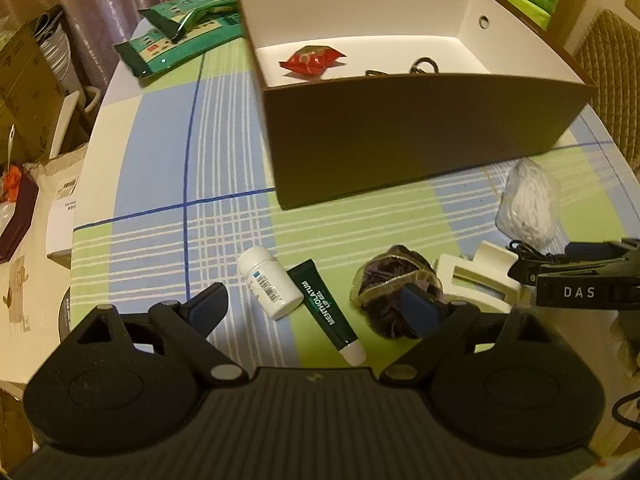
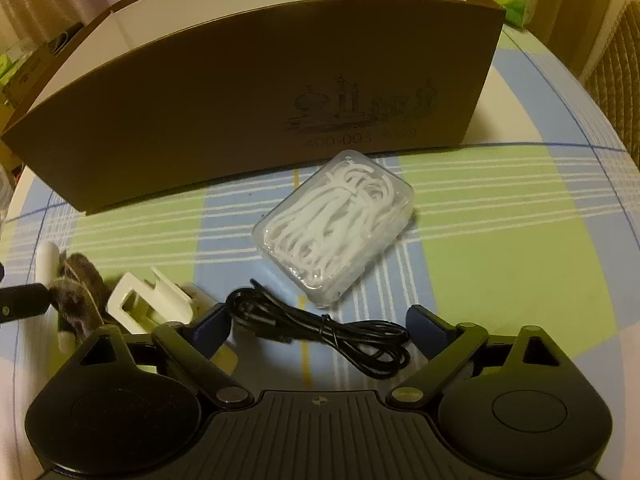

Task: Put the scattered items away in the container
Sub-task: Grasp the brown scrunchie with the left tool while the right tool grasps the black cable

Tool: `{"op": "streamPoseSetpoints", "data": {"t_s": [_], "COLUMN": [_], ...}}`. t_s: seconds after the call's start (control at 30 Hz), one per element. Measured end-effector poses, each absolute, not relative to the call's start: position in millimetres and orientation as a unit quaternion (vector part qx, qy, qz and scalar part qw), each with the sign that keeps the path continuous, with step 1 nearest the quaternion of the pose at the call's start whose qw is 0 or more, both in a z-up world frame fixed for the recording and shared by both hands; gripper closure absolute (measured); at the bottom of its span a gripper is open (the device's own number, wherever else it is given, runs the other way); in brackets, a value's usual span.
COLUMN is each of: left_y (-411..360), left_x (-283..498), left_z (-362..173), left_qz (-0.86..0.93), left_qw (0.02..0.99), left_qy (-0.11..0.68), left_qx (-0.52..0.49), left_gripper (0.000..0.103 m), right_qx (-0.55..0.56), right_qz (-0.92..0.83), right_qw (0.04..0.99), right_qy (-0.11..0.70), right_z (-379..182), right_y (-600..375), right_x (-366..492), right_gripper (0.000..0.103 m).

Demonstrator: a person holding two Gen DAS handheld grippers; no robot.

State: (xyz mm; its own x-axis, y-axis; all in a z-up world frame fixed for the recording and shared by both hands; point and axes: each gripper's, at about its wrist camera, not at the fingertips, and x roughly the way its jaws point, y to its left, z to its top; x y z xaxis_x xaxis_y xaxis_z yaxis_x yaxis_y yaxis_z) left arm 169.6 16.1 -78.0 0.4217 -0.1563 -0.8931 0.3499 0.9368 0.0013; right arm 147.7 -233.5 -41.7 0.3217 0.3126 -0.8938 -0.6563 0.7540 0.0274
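My left gripper point(image 1: 316, 304) is matte black: ribbed centre plate, two round domed housings, silver pivot pins, dark blue finger pads point(image 1: 418, 308). My right gripper point(image 2: 320, 324) looks the same and carries white "DAS" lettering on its side.

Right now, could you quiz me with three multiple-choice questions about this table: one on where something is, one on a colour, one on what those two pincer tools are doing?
1. Where is the red snack packet?
A. Inside the brown box
B. Beside the white bottle
C. Under the black cable

2. What colour is the lip gel tube, apart from its white cap?
A. Yellow
B. Dark green
C. Pink

3. What state are the left gripper and right gripper in?
A. Both shut on items
B. Left holds the bottle
C. Both open, holding nothing

Answers:
1 A, the packet lies on the box's white floor.
2 B, the tube's body is dark green with white lettering.
3 C, each gripper's fingers stand wide apart and grip nothing.
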Motion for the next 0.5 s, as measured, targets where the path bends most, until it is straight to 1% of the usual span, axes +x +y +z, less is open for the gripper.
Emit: {"op": "streamPoseSetpoints", "data": {"t_s": [0.23, 0.5], "left_y": [11.5, -9.2], "left_x": [158.2, 140.9], "left_z": [-70.9, -63.0], "left_qz": [-0.196, -0.313], "left_qw": [0.839, 0.815], "left_qy": [0.492, 0.432], "left_qx": [0.126, 0.226], "left_gripper": [0.012, 0.013], "right_qx": [-0.175, -0.156], "right_qz": [0.301, 0.265], "right_qw": [0.799, 0.811], "right_qy": [0.490, 0.499], "right_z": [-37.7, -30.6], "right_y": [-262.4, -307.4], "right_x": [149.5, 163.4], "right_gripper": [0.013, 0.013]}}
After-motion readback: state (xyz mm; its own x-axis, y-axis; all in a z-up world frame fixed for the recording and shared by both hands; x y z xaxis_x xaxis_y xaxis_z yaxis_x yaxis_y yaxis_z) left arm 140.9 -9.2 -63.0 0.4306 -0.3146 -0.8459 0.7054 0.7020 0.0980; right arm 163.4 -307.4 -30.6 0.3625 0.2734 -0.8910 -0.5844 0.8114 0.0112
